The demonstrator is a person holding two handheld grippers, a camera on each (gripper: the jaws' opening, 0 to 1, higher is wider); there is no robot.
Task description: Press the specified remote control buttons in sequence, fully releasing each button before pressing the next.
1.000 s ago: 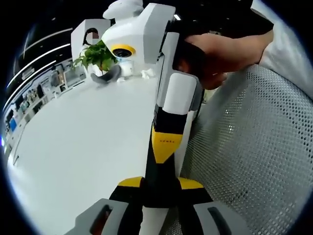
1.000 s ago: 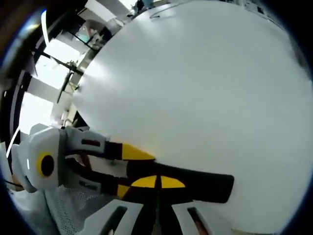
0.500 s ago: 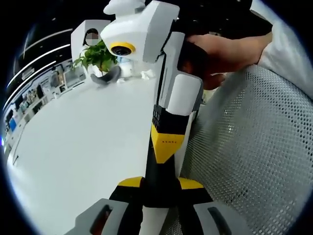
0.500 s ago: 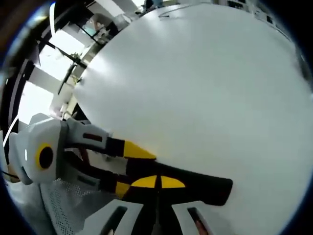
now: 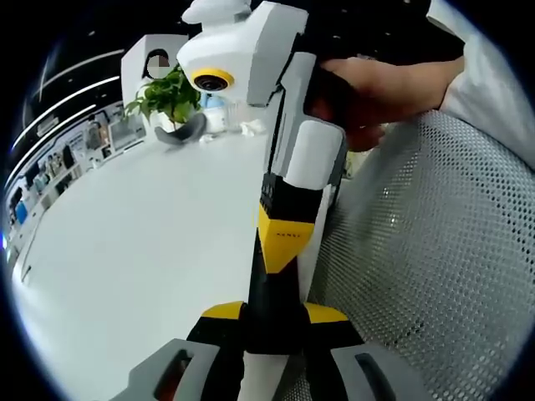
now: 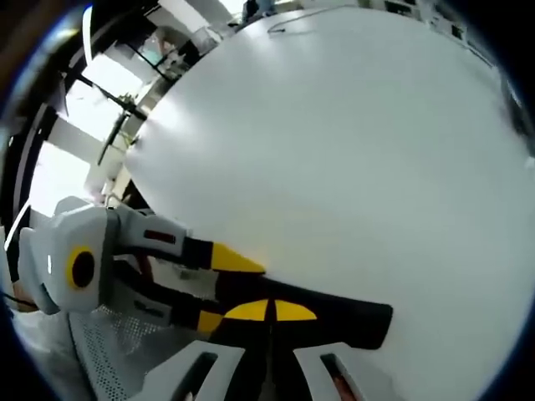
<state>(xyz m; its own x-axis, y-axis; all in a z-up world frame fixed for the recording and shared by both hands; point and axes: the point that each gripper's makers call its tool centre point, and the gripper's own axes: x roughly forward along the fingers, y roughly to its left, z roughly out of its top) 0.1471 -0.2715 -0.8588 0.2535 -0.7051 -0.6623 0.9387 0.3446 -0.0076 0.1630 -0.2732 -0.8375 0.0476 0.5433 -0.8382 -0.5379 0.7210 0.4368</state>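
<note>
Left gripper view: we see our left gripper [image 5: 274,322] with its jaws closed around a black remote control [image 5: 273,288], which sits at the edge of a white worktop [image 5: 125,242], beside a grey mesh chair [image 5: 426,267]. Our right gripper [image 5: 288,238], held by a hand [image 5: 376,88], reaches in from above with its tip on the remote; a potted plant [image 5: 167,96] stands at the far side. Right gripper view: our right gripper's [image 6: 269,311] jaws look closed over the remote [image 6: 326,316], while the left gripper [image 6: 209,288] grips it from the left.

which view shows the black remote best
The right gripper view: the remote lies lengthwise across the white table, with its free end clear. The left gripper view gives only a foreshortened black strip of it, partly behind the right gripper.
</note>
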